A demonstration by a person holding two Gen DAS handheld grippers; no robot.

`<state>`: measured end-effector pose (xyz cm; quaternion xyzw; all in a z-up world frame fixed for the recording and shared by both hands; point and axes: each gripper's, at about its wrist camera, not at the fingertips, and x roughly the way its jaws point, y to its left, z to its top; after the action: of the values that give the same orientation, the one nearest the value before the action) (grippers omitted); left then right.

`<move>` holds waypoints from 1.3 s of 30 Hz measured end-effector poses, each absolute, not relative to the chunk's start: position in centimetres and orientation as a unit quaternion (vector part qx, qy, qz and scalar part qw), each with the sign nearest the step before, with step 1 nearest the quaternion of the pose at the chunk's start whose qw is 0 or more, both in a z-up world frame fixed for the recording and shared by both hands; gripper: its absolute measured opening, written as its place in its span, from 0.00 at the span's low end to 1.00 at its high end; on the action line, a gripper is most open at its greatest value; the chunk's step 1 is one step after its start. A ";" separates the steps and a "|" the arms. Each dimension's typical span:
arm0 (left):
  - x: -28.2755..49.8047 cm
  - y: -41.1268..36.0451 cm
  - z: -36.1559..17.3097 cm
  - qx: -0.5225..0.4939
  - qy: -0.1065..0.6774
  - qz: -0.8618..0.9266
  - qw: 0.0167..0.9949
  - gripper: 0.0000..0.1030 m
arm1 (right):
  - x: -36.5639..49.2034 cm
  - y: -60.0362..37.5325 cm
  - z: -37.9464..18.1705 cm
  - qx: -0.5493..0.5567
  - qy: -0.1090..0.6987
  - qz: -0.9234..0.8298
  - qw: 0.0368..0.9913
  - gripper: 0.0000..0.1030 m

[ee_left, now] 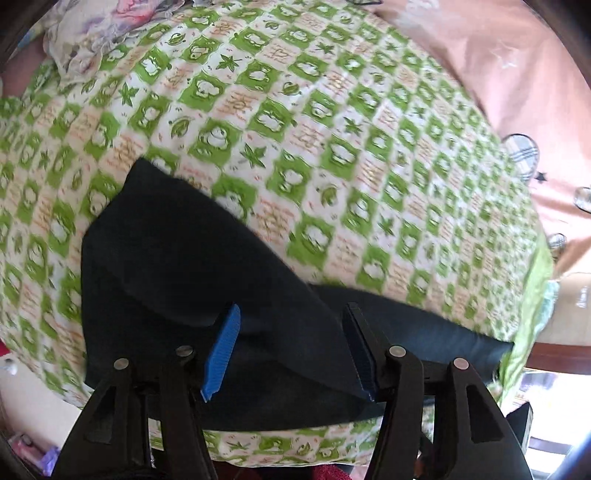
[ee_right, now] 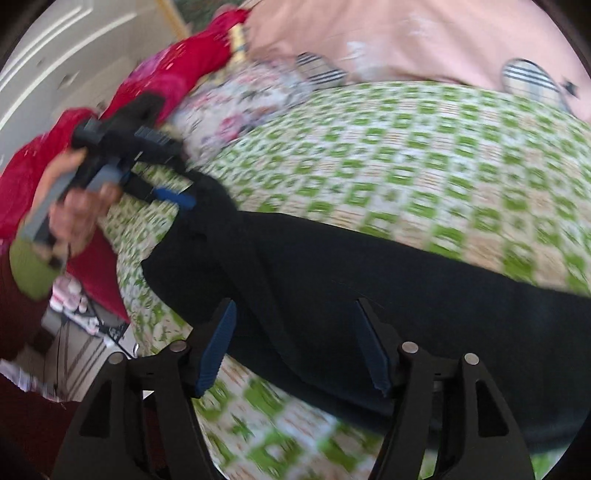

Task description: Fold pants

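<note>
The dark navy pants [ee_left: 192, 280] lie on a green-and-white patterned bedsheet [ee_left: 332, 147], with one part folded over another. My left gripper [ee_left: 291, 350] is open, its blue pads hovering just above the pants with cloth showing between them. In the right wrist view the pants [ee_right: 369, 277] stretch from lower right toward upper left. My right gripper [ee_right: 295, 343] is open over the pants' near edge. The left gripper also shows in the right wrist view [ee_right: 173, 184], in a hand at the pants' far end, too blurred to judge there.
A pink quilt [ee_left: 498, 55] lies beyond the sheet. A floral cloth [ee_left: 92, 33] sits at the far left corner. A red garment [ee_right: 166, 74] lies at the bed's left side. The bed edge [ee_left: 528, 321] drops off at right, with the floor below.
</note>
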<state>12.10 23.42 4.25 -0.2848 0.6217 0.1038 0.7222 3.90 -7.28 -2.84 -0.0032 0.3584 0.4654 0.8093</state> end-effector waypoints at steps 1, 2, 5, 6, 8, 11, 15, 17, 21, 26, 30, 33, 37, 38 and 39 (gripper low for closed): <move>12.7 23.5 4.0 -0.276 0.630 0.106 0.718 0.57 | 4.1 -6.7 -2.8 -0.009 0.360 0.468 0.807 0.65; 13.4 23.3 3.7 -0.267 0.640 0.108 0.713 0.58 | 4.4 -5.4 -2.9 -0.020 0.364 0.475 0.801 0.65; 15.5 22.8 2.2 -0.230 0.676 0.112 0.691 0.58 | 4.9 -3.1 -3.3 -0.043 0.376 0.495 0.782 0.65; 16.2 22.8 1.4 -0.217 0.687 0.116 0.684 0.58 | 5.0 -2.5 -3.5 -0.052 0.379 0.499 0.778 0.65; 16.7 22.9 0.4 -0.200 0.697 0.123 0.677 0.49 | 5.2 -1.6 -3.9 -0.064 0.384 0.503 0.772 0.65; 15.9 22.6 -0.1 -0.187 0.689 0.108 0.691 0.11 | 5.6 -0.5 -4.8 -0.075 0.394 0.504 0.765 0.65; 13.0 22.7 1.4 -0.194 0.649 0.094 0.730 0.03 | 5.9 -0.3 -5.4 -0.075 0.402 0.511 0.756 0.08; 11.0 22.8 2.4 -0.211 0.626 0.088 0.745 0.02 | 5.6 -0.4 -5.3 -0.077 0.393 0.511 0.760 0.06; 6.6 22.6 4.4 -0.250 0.576 0.060 0.776 0.02 | 4.2 -1.0 -3.6 -0.078 0.360 0.519 0.771 0.06; 2.5 22.5 5.1 -0.305 0.540 0.019 0.784 0.01 | 2.0 -1.3 -1.9 -0.106 0.329 0.531 0.774 0.06; 4.9 21.3 5.9 -0.251 0.560 0.065 0.787 0.28 | 1.2 -0.8 -2.3 -0.139 0.328 0.526 0.772 0.06; 7.2 21.0 5.9 -0.241 0.573 0.088 0.778 0.57 | 0.7 -0.6 -2.6 -0.149 0.323 0.525 0.773 0.06; 10.3 20.4 3.4 -0.220 0.603 0.125 0.756 0.63 | 0.1 -0.7 -2.7 -0.159 0.316 0.524 0.775 0.06; 10.6 20.4 2.8 -0.218 0.609 0.134 0.751 0.60 | 0.0 -0.7 -2.6 -0.161 0.313 0.525 0.775 0.06; 10.8 20.4 2.1 -0.220 0.610 0.141 0.748 0.47 | -0.1 -0.7 -2.5 -0.163 0.311 0.527 0.774 0.06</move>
<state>10.85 20.40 2.08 -0.2201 0.6097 0.1414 0.7482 -0.08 -0.74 -2.54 -0.1625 0.3108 0.5269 0.7742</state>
